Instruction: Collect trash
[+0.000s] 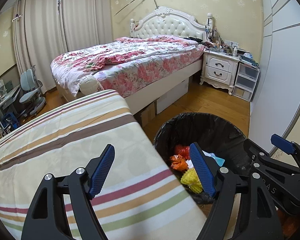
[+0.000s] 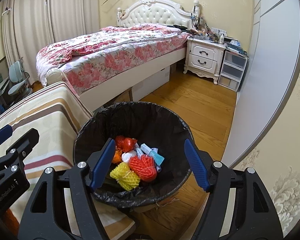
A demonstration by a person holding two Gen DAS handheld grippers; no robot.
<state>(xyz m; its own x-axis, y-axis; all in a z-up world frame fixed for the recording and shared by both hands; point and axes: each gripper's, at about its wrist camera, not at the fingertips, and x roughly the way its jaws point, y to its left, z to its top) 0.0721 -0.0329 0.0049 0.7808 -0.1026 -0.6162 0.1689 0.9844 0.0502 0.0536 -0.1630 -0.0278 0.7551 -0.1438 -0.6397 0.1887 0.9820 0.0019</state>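
A round trash bin with a black liner (image 2: 130,118) stands on the wood floor beside a striped cloth-covered surface (image 1: 60,140); it also shows in the left wrist view (image 1: 202,124). Inside lie a yellow foam net (image 2: 126,176), a red foam net (image 2: 144,168), orange wrappers (image 2: 124,143), white paper and a blue packet (image 2: 156,156). My right gripper (image 2: 150,164) is open and empty, held over the bin. My left gripper (image 1: 154,172) is open and empty, over the cloth's edge next to the bin. The right gripper also shows in the left wrist view (image 1: 278,150).
A bed with a floral quilt (image 2: 110,52) stands behind the bin. A white nightstand (image 2: 204,58) with clutter and plastic drawers (image 2: 232,72) stand at the back right. A white wardrobe door (image 2: 270,80) is on the right. A desk chair (image 1: 30,94) stands far left.
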